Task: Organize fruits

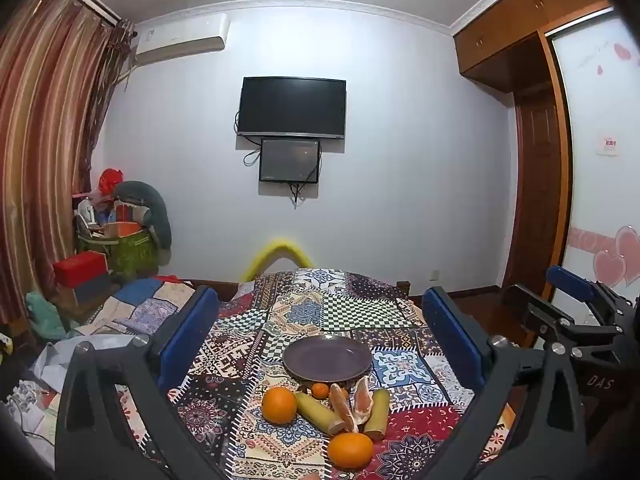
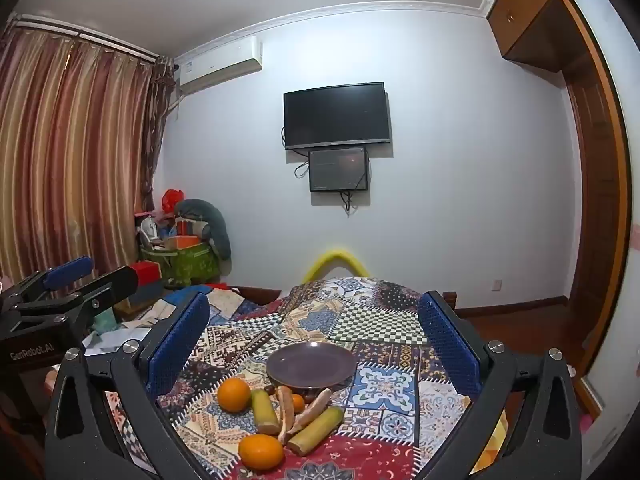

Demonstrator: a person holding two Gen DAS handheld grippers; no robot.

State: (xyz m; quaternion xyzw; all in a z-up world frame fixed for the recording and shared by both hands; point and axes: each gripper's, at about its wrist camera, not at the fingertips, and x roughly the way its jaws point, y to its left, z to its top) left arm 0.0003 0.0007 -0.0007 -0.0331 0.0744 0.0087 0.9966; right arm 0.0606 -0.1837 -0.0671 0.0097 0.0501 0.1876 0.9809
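Both claws hang above a surface draped in a patchwork cloth (image 1: 320, 320), each spread wide and holding nothing. The left claw (image 1: 320, 332) frames the fruit between its blue pads, and the right claw (image 2: 316, 336) does the same from a spot slightly to the right; each shows at the edge of the other's view. A dark purple plate (image 1: 327, 358) sits on the cloth with nothing on it, and the fruit lies in a loose cluster just in front of it. One orange (image 1: 279, 405) sits at the left of the cluster, touching a yellow-green cane piece (image 1: 318, 412) that slants toward the middle. A second cane piece (image 1: 378, 414) lies at the right side. Between the two are peeled citrus segments (image 1: 352, 404) (two pale-orange wedges, leaning together), and behind them, close to the plate's rim, a small tangerine (image 1: 320, 390). A second orange (image 1: 350, 450) rests nearest the cameras, apart from the plate and just in front of the cane pieces. On the far wall hangs a dark television (image 1: 292, 107) with a smaller screen (image 1: 289, 161) directly beneath it, an air conditioner (image 1: 182, 38) high to the left, and striped curtains (image 1: 44, 140) along the left side. A wooden wardrobe (image 1: 532, 80) stands at the right.
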